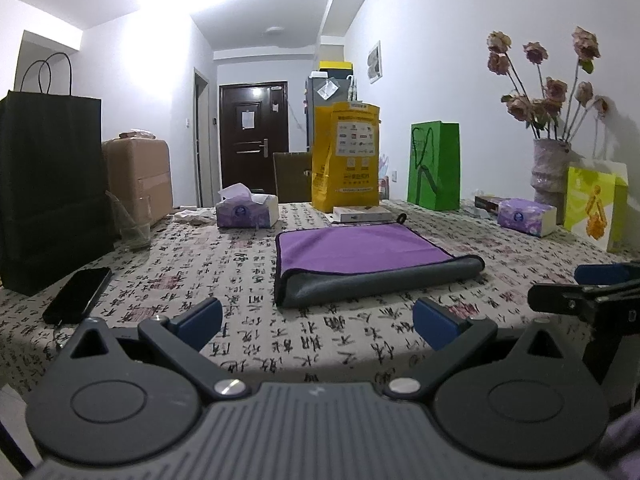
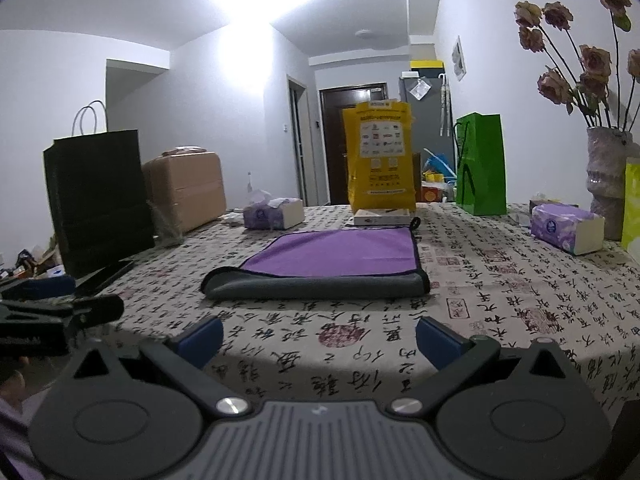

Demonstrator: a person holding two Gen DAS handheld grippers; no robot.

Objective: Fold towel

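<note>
Both grippers [image 1: 318,322] [image 2: 319,340] gape empty; only the left view shows the phone [image 1: 78,294] whole, beside the folded purple-grey towel [image 1: 368,264] [image 2: 320,266].

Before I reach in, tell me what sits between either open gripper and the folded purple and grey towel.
Nothing visible. Only bare patterned tablecloth lies between the left gripper or right gripper and the purple and grey towel. The black phone lies off to the left.
</note>
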